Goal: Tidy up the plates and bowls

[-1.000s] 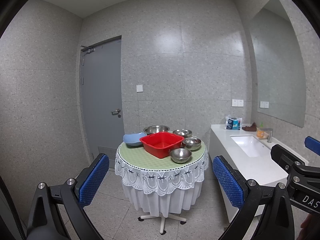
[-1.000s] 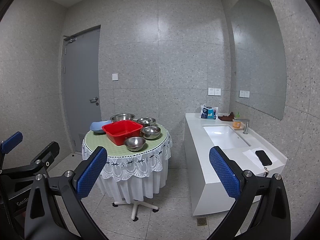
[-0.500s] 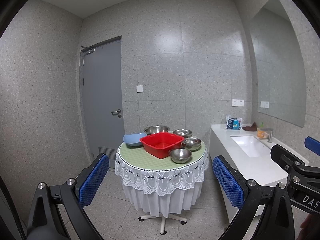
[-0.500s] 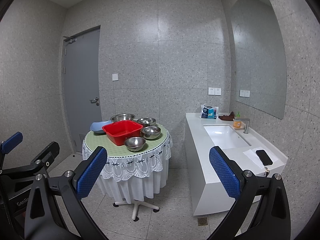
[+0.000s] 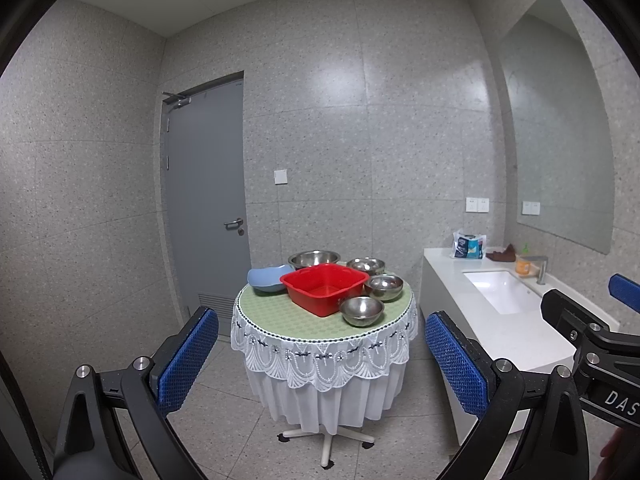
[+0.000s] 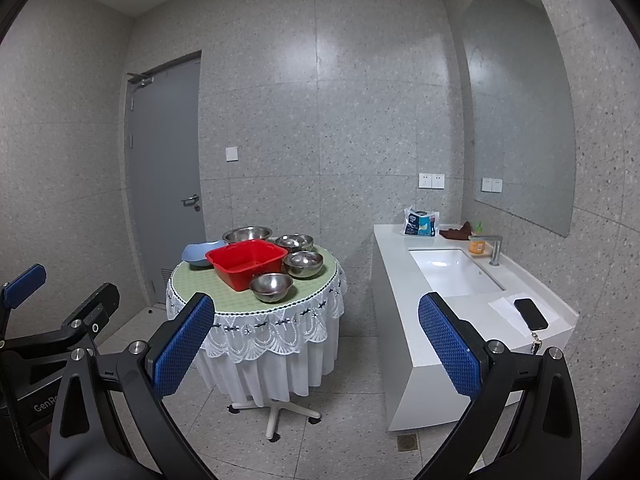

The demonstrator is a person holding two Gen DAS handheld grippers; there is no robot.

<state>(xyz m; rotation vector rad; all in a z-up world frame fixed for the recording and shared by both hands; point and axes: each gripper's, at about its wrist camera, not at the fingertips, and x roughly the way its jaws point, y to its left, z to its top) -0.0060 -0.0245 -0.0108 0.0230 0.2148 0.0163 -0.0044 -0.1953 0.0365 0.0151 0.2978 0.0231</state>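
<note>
A: Standing back from the round desk [image 5: 280, 322], both tools are held well short of it. The left hand-held gripper [image 5: 320, 364] has its blue pads spread wide with nothing between them.

B: And the right hand-held gripper [image 6: 316, 346]?

A: Spread just as wide, also empty. In the right wrist view the left tool shows at the lower left edge; in the left wrist view the right tool shows at the lower right.

B: Where are the bowls?

A: All on the desk, on its green cloth with the white lace skirt. A red basin [image 5: 324, 288] sits near the middle. Touching or just beside its left corner is a blue bowl [image 5: 267, 279], at the desk's left edge.

B: The steel ones?

A: Four. A large steel bowl [image 5: 314, 258] stands at the far edge, behind the basin. A second steel bowl [image 5: 365, 266] is at the far right edge. A third steel bowl [image 5: 383, 286] sits at the right edge, just beside the basin's right corner. The nearest steel bowl [image 5: 361, 311] is toward the front right edge, close against the basin's near side.

B: All upright?

A: Yes, open side up. The basin looks empty; whether the far right bowl holds anything, I cannot tell.

B: Anything else around?

A: A white vanity [image 6: 404, 264] with a sink [image 6: 452, 272] to the right of the desk, a phone [image 6: 531, 313] on its near end, and a grey door [image 6: 168, 176] behind on the left.
</note>
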